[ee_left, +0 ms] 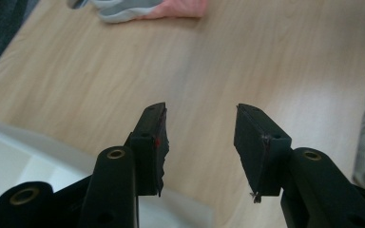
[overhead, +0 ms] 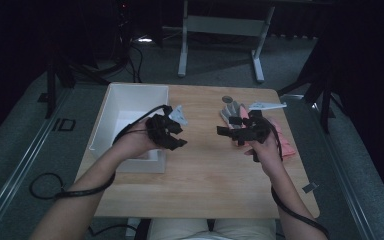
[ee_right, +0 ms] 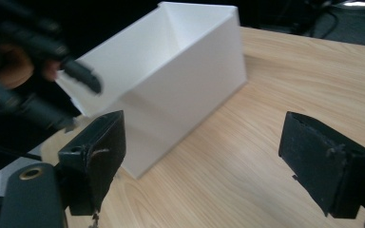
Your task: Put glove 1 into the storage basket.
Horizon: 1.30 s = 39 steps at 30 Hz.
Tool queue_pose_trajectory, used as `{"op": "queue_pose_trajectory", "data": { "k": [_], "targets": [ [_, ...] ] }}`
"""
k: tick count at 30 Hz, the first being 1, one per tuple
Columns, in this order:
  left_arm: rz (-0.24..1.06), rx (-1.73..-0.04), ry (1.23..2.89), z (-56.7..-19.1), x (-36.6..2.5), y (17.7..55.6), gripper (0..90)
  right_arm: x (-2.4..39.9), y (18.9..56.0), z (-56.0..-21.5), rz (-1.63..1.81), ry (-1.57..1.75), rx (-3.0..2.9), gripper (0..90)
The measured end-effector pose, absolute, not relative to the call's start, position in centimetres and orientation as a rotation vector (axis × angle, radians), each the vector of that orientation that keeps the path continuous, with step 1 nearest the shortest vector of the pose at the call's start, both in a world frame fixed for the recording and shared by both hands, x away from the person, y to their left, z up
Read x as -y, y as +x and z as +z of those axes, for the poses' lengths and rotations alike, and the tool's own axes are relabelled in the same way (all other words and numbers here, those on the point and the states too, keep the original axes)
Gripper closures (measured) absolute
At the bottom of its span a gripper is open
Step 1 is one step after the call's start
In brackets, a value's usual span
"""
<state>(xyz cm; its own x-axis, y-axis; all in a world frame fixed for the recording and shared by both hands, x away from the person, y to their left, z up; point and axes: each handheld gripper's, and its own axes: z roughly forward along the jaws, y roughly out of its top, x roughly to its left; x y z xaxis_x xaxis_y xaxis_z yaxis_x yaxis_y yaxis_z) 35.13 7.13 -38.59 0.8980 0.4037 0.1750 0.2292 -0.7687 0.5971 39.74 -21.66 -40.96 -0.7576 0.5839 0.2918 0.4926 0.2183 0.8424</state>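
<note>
Over the middle of the wooden table (overhead: 205,175) both grippers are held in the air, tips facing each other. My left gripper (overhead: 179,138) hovers by the right wall of a white box (overhead: 130,100); in the left gripper view its jaws (ee_left: 199,111) stand apart with only bare wood between them. My right gripper (overhead: 222,131) is open wide, and the right gripper view (ee_right: 204,126) has nothing between its jaws. It faces the white box (ee_right: 180,71) and the blurred left gripper (ee_right: 76,76). A pink and grey cloth item (overhead: 286,142) lies under and behind the right hand.
The pink and grey cloth (ee_left: 142,8) lies at the far edge in the left gripper view, and the white box rim (ee_left: 28,152) is just below the left jaws. A desk frame (overhead: 220,30) stands on the floor beyond the table. Cables trail off the near edge.
</note>
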Motion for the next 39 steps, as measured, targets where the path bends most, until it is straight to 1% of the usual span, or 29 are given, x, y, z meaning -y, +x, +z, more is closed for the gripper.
{"op": "queue_pose_trajectory", "data": {
  "k": [2,6,10,13,16,19,21,23,25,26,28,31,34,36,38,39],
  "targets": [
    [0.375,-0.454,2.472,-39.2,-6.1,34.4,54.8,22.6,39.7,-41.2,1.574,1.087,-2.364,14.4],
    [0.400,-0.477,2.482,-40.9,-4.3,33.1,54.9,24.1,39.5,-41.7,1.562,1.141,-2.342,13.9],
    [0.365,-0.497,2.466,-43.3,-3.5,32.6,54.9,25.2,39.3,-42.3,1.545,1.158,-2.328,13.7],
    [0.364,-0.491,2.475,-45.2,-3.2,32.2,53.7,26.1,39.4,-42.9,1.542,1.180,-2.330,13.7],
    [0.342,-0.486,2.468,-47.0,-2.8,31.6,47.5,26.9,39.5,-43.5,1.496,1.186,-2.316,13.7],
    [0.323,-0.537,2.439,-48.8,-2.5,30.9,39.1,27.5,39.4,-44.1,1.487,1.230,-2.294,13.6],
    [0.298,-0.557,2.426,-50.0,-2.4,30.6,28.7,27.8,39.4,-44.6,1.478,1.246,-2.280,13.0],
    [0.260,-0.583,2.409,-51.1,-2.3,30.5,14.9,28.1,39.3,-45.0,1.450,1.249,-2.283,13.4],
    [0.252,-0.598,2.399,-52.0,-2.3,30.2,11.6,28.2,39.2,-45.2,1.418,1.232,-2.289,13.5],
    [0.251,-0.606,2.407,-52.5,-2.3,30.1,6.8,28.2,39.2,-45.4,1.392,1.225,-2.292,13.6],
    [0.266,-0.639,2.394,-53.3,-2.3,29.8,1.6,28.2,39.1,-45.7,1.352,1.203,-2.303,13.6],
    [0.299,-0.691,2.334,-54.2,-2.6,29.5,0.6,28.4,39.0,-45.9,1.336,1.181,-2.287,13.8],
    [0.298,-0.748,2.240,-54.8,-3.2,29.3,0.0,28.8,39.0,-46.0,1.312,1.188,-2.246,21.2],
    [0.320,-0.761,2.203,-55.2,-3.4,29.1,0.0,29.0,39.0,-46.0,1.265,1.183,-2.217,30.1],
    [0.353,-0.756,2.193,-55.5,-3.5,28.7,0.0,29.2,39.2,-46.0,1.211,1.176,-2.198,35.1],
    [0.368,-0.754,2.182,-55.7,-3.6,28.4,0.0,29.2,39.4,-46.0,1.197,1.177,-2.189,40.4]
  ]
}}
